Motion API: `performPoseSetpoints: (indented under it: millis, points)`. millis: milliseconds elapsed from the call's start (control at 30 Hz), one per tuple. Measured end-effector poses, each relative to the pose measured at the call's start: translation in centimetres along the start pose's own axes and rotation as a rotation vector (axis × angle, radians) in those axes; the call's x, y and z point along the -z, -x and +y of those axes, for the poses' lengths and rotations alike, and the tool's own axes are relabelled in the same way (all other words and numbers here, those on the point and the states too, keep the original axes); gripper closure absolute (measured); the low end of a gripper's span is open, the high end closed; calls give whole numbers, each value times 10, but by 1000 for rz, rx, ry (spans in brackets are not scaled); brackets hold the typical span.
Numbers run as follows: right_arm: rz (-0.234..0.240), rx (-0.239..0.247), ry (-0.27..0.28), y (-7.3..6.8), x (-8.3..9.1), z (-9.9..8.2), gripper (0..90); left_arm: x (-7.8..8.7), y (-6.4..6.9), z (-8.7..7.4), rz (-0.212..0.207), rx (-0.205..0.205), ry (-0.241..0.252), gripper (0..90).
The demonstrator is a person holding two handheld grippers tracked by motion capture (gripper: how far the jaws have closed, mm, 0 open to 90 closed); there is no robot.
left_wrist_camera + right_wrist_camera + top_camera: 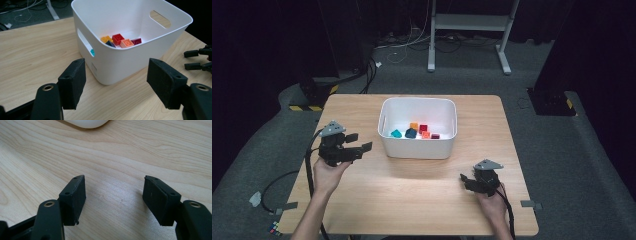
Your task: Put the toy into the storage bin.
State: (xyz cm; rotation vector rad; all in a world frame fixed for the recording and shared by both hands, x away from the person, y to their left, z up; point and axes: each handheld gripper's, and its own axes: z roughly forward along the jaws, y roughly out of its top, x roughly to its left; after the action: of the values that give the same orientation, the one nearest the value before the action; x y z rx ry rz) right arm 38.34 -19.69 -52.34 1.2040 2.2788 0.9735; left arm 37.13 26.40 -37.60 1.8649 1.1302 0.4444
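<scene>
White plastic bin (418, 134) sits mid-worktop (362, 200) holding small coloured bricks (119, 40), with nothing left outside it, so the loading step looks finished. Both the left tool (359, 141) and right tool (466, 180) have their jaws spread and empty; next likely calls for resting them clear of the bin.

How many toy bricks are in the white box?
6, all on the floor of the white box: teal, dark blue, orange, red, peach and maroon. More may hide behind the near wall.
</scene>
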Motion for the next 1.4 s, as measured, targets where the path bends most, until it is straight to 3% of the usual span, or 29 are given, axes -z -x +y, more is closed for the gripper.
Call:
performPoseSetpoints:
  millis: [200, 567, 1033, 1400]
  points:
    - [0, -2, -1, 0, 0, 0, 350, -1, -2, -17, 24, 8, -10, 312]
    - [0, -2, -1, 0, 0, 0, 350, -23, -4, -63, 54, 27, -80, 306]
    - [-1, -2, -1, 0, 0, 0, 350, -40, -11, -89, 96, 55, -98, 306]
    - [0, -2, -1, 0, 0, 0, 350, -57, -13, -103, 154, 43, -120, 306]
